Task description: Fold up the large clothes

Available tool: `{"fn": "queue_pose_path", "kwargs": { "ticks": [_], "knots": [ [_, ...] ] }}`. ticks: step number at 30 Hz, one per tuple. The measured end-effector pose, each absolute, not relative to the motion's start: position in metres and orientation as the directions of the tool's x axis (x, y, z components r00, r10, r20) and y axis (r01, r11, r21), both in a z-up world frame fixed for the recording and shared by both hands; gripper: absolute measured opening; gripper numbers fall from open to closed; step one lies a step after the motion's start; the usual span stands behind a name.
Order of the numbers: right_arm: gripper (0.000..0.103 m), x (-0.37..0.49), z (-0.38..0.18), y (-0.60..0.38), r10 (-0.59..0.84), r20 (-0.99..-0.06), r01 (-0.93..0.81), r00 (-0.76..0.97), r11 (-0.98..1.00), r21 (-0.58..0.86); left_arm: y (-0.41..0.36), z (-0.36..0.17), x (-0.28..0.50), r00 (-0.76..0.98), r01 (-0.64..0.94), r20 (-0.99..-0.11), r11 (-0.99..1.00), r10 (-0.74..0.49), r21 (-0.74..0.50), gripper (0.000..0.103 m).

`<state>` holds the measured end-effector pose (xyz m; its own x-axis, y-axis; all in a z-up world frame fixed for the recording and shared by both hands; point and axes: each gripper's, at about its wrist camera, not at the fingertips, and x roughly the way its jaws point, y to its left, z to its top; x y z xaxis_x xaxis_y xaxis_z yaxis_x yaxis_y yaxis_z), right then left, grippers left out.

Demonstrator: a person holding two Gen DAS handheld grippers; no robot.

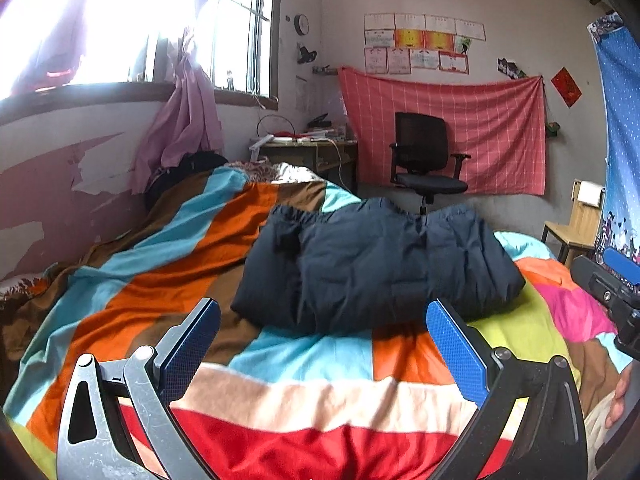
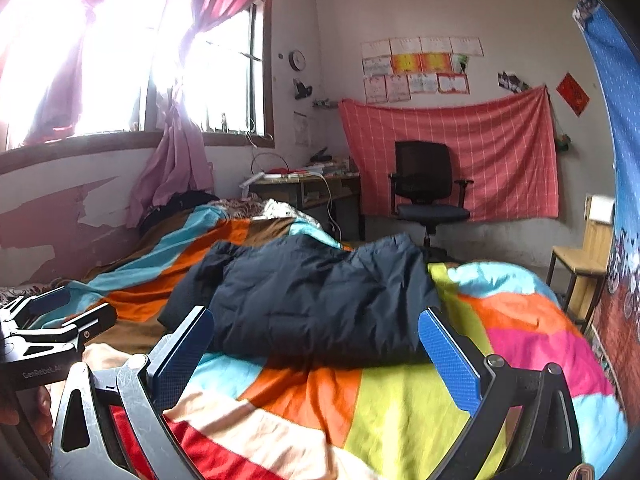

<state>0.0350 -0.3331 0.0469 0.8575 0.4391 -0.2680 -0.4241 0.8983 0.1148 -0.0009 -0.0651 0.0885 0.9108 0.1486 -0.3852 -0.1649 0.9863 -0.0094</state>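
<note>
Folded navy jacket [image 1: 376,268] lying on the striped bedspread [image 1: 320,392], mid-bed. Left gripper [image 1: 323,334] spread wide, empty, just short of the jacket's near edge. Right gripper [image 2: 316,344] likewise wide, empty, close before the bundle. Office chair [image 2: 428,184] beyond, by the wall.

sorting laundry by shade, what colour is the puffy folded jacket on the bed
The puffy folded jacket is dark navy blue, plain and quilted, clearest in the left wrist view.
</note>
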Motion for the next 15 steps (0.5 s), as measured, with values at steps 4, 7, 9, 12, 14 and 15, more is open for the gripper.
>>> {"fn": "queue_pose_path", "kwargs": {
  "ticks": [4,7,9,12,14,15],
  "knots": [
    [0.103,0.031,0.032,-0.332,0.439,-0.292,-0.423,0.85,0.898,0.118,-0.065,0.08,0.0,0.899,-0.164,-0.413,0.986,0.144,-0.015,0.101],
    [0.103,0.028,0.02,-0.332,0.431,-0.308,-0.419,0.848,0.902,0.108,-0.064,0.077,-0.001,0.898,-0.166,-0.417,0.986,0.143,-0.019,0.101],
    [0.103,0.028,0.015,-0.333,0.43,-0.318,-0.418,0.845,0.902,0.112,-0.064,0.076,-0.002,0.898,-0.168,-0.416,0.986,0.146,-0.017,0.101],
    [0.103,0.029,0.012,-0.334,0.429,-0.33,-0.413,0.841,0.903,0.12,-0.063,0.07,-0.002,0.891,-0.165,-0.43,0.986,0.145,-0.009,0.101],
    [0.103,0.029,0.012,-0.334,0.43,-0.33,-0.413,0.841,0.902,0.122,-0.064,0.066,0.0,0.882,-0.165,-0.446,0.986,0.15,0.004,0.101],
    [0.103,0.029,0.011,-0.334,0.429,-0.332,-0.414,0.84,0.902,0.121,-0.064,0.063,0.0,0.88,-0.164,-0.451,0.986,0.149,0.006,0.101]
  ]
}}
